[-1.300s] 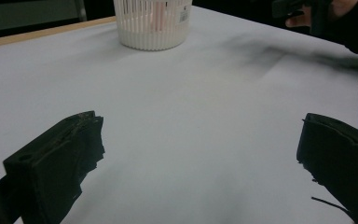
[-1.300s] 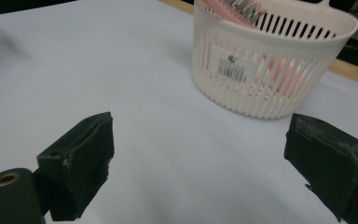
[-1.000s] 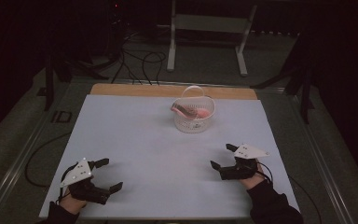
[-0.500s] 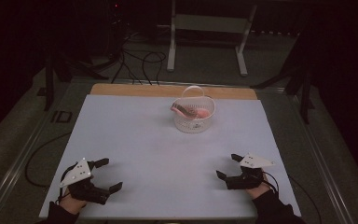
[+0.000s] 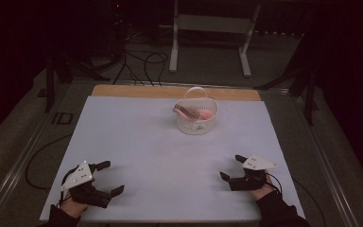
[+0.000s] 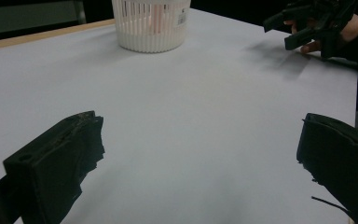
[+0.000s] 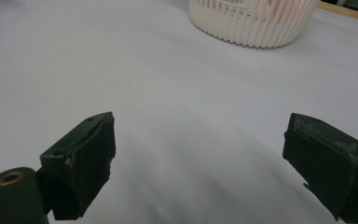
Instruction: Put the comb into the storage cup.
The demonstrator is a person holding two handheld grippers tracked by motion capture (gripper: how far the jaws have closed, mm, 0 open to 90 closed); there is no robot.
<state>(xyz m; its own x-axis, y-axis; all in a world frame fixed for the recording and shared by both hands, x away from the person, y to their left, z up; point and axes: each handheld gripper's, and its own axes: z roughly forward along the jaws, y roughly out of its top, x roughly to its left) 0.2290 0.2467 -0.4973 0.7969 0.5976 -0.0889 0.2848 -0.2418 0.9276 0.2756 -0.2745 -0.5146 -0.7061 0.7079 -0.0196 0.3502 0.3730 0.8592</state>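
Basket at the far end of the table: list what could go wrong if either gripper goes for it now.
1. The white basket looks light and stands free on the table; a one-sided push from the left gripper or right gripper could slide or tip it.
2. The pink object sticks out over the rim, so an open jaw could catch it and flip it out.
3. The upright handle might snag a jaw coming from above.

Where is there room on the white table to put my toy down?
Lots of room. The whole middle of the white table is bare, between the left gripper and the right gripper, right up to the white basket. The far left corner, beside the basket, is bare too. The only crowded bits are the basket with its pink things and the two near corners with the hands.
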